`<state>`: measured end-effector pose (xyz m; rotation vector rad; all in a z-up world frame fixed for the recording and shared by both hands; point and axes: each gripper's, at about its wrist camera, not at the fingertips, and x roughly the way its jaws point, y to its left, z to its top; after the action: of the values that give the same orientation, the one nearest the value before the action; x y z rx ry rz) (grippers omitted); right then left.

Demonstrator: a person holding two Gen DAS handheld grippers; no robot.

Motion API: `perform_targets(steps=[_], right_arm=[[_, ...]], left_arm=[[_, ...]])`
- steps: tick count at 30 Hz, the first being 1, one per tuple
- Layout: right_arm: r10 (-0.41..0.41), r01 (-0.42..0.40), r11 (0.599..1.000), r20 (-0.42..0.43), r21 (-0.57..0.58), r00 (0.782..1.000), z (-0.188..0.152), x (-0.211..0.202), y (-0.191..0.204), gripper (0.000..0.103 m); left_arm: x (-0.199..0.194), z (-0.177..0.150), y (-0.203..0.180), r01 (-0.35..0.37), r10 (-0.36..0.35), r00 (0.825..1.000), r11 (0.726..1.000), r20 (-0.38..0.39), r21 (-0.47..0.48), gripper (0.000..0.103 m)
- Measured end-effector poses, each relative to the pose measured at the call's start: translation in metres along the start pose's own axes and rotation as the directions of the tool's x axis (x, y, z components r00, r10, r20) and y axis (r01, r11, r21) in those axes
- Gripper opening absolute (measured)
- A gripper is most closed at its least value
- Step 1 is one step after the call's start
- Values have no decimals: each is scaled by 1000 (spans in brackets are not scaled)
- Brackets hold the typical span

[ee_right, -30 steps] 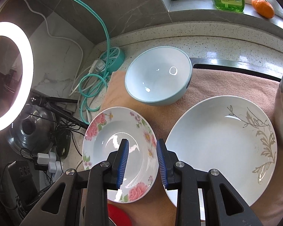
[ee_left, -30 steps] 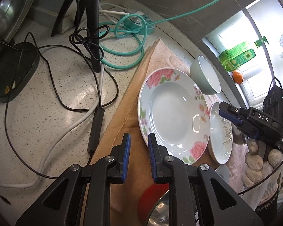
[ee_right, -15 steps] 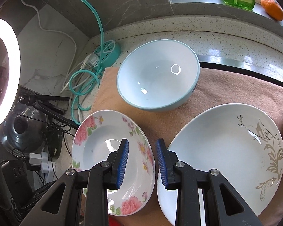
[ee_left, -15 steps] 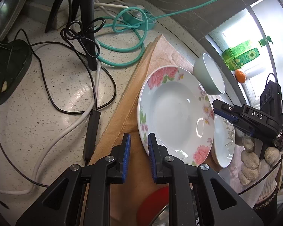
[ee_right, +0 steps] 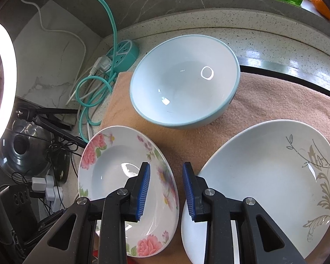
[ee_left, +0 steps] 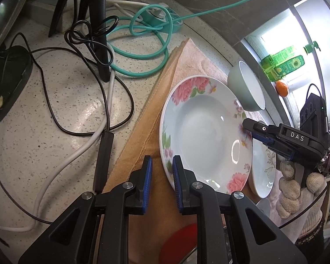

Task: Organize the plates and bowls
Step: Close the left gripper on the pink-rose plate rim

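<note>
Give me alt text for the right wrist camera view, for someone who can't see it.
The open right tool hovers empty between a floral plate and a larger white plate on a tan towel. A light blue bowl sits just beyond them.

Speckled stone countertop (ee_left: pixel 61 118), peach towel (ee_right: pixel 264 107) spread over it, carrying floral plate (ee_left: pixel 200 132), white plate with leaf motif (ee_right: pixel 264 176) and pale blue bowl (ee_right: pixel 184 88); beside the towel, teal cable coil (ee_left: pixel 143 50), black cords (ee_left: pixel 88 50), teal power strip (ee_right: pixel 123 54)
</note>
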<state>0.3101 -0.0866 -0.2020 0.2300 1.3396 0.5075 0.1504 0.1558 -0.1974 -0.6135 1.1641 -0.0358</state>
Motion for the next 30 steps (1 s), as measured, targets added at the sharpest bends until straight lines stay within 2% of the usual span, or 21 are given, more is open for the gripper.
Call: perform_targets(steps=[4,14,17,30], right_arm=[[8,-8,1000,-11,4,1000,-1,3,3,22],[-12,12,1000,-7,4,1000,-3,0,2,17],[-11,11,1000,-4,5,1000,-3,-1,2,17],[-13,14,1000,-7,12,1000,-5,-2,4,16]], left_arm=[[2,0,-1,1,-1,1000,1000,-1,5,17],[1,2,-8,-1,1,1000,1000,9,28,16],[1,2,-6,-1,0,1000,1000,11,19,11],[-5,3,-6,-14,14,999,1000,29,15,11]])
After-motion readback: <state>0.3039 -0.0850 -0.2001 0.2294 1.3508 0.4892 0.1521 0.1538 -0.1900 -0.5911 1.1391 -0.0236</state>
